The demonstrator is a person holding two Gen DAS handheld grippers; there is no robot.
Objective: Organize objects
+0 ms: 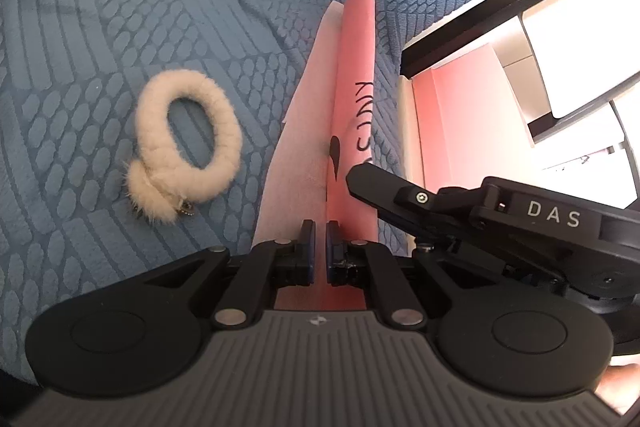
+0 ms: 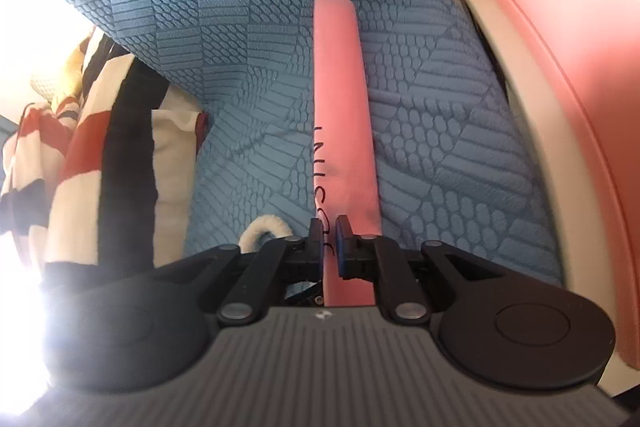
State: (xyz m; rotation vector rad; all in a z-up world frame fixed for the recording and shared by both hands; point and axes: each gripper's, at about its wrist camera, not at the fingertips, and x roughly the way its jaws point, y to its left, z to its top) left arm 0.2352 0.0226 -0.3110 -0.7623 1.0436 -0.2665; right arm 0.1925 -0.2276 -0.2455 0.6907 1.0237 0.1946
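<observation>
Blue textured bedspread point(image 1: 140, 7): both tools, left point(image 1: 319, 247) and right point(image 2: 329, 247), nearly closed, apparently pinching flat pink printed pouch point(image 1: 354, 99) to lift it; fluffy cream scrunchie point(image 1: 186, 151) beside.

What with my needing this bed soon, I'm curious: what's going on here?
A person holds a gripper in each hand and is tidying up. Both the left gripper and the right gripper are pinched shut on the near end of a pink pouch, holding it edge-on over the blue bedspread. Whether its far end rests on the bedspread isn't clear. A white scrunchie lies on the bedspread to the pouch's left, untouched.
</observation>
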